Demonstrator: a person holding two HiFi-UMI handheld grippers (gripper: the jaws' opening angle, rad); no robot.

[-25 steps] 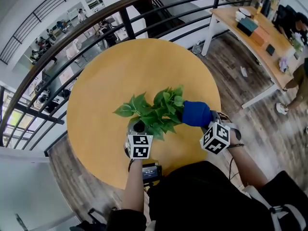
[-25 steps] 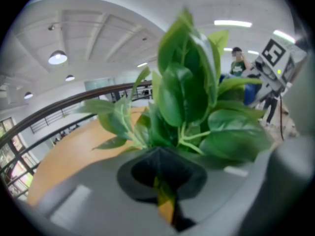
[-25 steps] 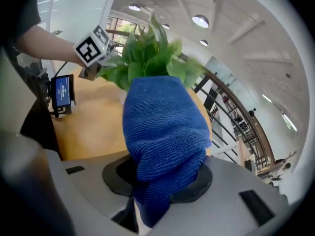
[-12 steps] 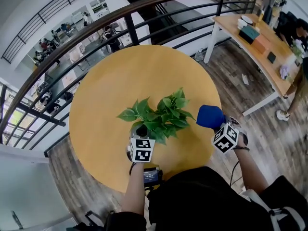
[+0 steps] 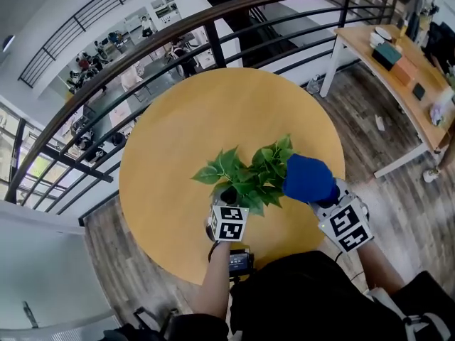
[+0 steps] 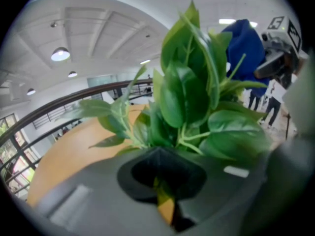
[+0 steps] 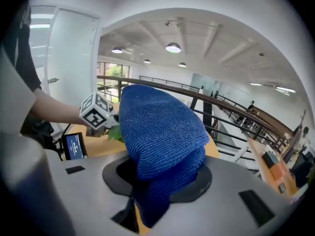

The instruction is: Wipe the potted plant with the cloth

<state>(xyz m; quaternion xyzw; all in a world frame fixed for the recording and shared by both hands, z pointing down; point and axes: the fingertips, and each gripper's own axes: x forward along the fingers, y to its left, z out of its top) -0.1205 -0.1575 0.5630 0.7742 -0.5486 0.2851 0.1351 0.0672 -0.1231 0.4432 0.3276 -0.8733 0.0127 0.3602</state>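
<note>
Cloth (image 5: 307, 178) clamped in right tool (image 7: 150, 198) touches potted plant (image 5: 249, 177) (left tool (image 6: 165, 203) grips it) on table (image 5: 178, 133) beside railing (image 5: 142, 54).

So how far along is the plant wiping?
Done: right gripper grips the blue cloth, left gripper holds the potted plant. In hand: the cloth sits against the right-side leaves. Left: the remaining leaves; which are already wiped can't be told.

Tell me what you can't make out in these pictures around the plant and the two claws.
The left gripper: its own view shows only a blurred yellowish sliver in the claw; the hold is unclear.
The pot: head view, nearly all under leaves and that gripper's cube.
The cloth against the plant: head view, they overlap; contact unclear.
</note>
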